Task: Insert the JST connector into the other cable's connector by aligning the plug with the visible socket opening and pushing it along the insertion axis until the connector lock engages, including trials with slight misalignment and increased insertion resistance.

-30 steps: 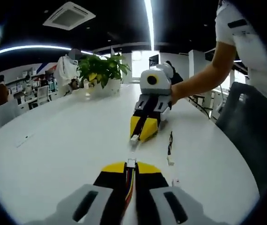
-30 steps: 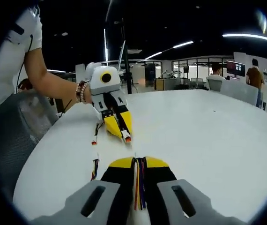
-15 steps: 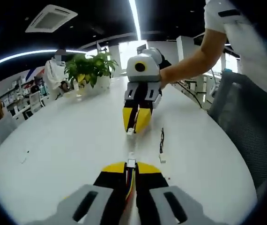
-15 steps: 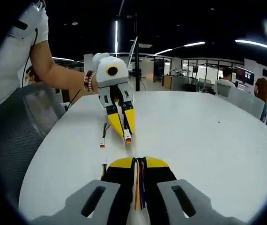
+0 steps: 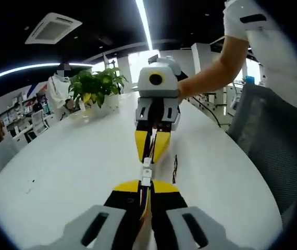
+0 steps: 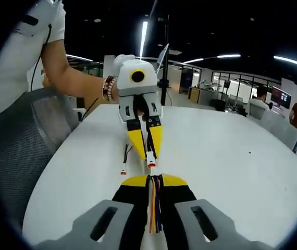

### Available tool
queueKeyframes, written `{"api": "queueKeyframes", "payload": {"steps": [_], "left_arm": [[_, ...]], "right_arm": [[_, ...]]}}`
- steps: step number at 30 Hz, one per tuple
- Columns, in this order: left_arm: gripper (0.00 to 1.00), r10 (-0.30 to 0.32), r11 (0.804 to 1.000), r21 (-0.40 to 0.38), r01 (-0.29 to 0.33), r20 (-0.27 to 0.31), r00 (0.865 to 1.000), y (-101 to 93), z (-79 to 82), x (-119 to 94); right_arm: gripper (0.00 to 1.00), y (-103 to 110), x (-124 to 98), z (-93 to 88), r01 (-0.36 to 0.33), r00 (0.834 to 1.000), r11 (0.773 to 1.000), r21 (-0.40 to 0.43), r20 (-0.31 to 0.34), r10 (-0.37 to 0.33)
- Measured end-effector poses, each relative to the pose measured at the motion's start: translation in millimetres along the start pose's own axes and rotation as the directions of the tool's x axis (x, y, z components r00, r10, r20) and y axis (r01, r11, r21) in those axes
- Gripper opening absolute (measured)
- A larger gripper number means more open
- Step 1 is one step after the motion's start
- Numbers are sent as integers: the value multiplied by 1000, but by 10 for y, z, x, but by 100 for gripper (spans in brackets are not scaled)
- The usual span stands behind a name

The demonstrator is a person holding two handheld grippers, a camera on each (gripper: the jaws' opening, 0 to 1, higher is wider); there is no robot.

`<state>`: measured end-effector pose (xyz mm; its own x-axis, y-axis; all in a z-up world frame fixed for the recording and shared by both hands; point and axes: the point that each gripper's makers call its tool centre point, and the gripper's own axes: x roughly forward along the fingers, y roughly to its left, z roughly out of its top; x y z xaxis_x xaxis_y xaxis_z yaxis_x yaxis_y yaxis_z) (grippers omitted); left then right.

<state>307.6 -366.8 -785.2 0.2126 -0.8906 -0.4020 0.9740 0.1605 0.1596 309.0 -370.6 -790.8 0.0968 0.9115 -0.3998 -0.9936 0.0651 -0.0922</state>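
JST connector (image 5: 146,182) is held at the tip of the left tongs (image 5: 145,186), which are clamped on its multicoloured wires (image 5: 144,205), the white housing projecting just past the yellow pads. Facing it, the right tongs (image 5: 151,146) are clamped on the other cable's connector (image 5: 146,162); in the left gripper view the two white housings appear to touch or nearly touch, though whether any insertion has begun cannot be told. In the right gripper view the left tongs (image 6: 145,144) are seen with their housing (image 6: 150,162) just above the wires (image 6: 155,208) pinched in the right tongs (image 6: 152,182).

Both parts are judged light, small and brittle plastic on limp wires, so hold is best kept close behind each housing, where bending is least. A spare cable (image 5: 174,169) lies on the white bench (image 5: 75,151) beside the tongs. Resistance is to be met by a straight push, not by twisting.
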Motion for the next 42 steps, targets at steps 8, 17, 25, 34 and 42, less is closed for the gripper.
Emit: {"api": "queueKeyframes", "payload": {"steps": [8,17,25,34,42], "left_arm": [[0,5,1000,-11,-5,10,1000,16,-26,1],[0,4,1000,-16,-3,9,1000,1,-44,-29],[0,-3,1000,-13,3,0,1000,-25,-50,-9],[0,-17,999,50,20,-53,998,-68,-124,2],[0,-18,998,64,22,-60,998,-52,-133,-2]], "right_arm": [[4,9,48,-24,-7,1000,1000,6,-4,7],[4,28,73,-27,-17,1000,1000,-3,-12,17],[4,47,77,-60,-27,999,999,-18,-37,27],[4,96,97,-115,-54,995,997,-53,-83,50],[4,103,125,-83,-56,994,995,-88,-101,47]]}}
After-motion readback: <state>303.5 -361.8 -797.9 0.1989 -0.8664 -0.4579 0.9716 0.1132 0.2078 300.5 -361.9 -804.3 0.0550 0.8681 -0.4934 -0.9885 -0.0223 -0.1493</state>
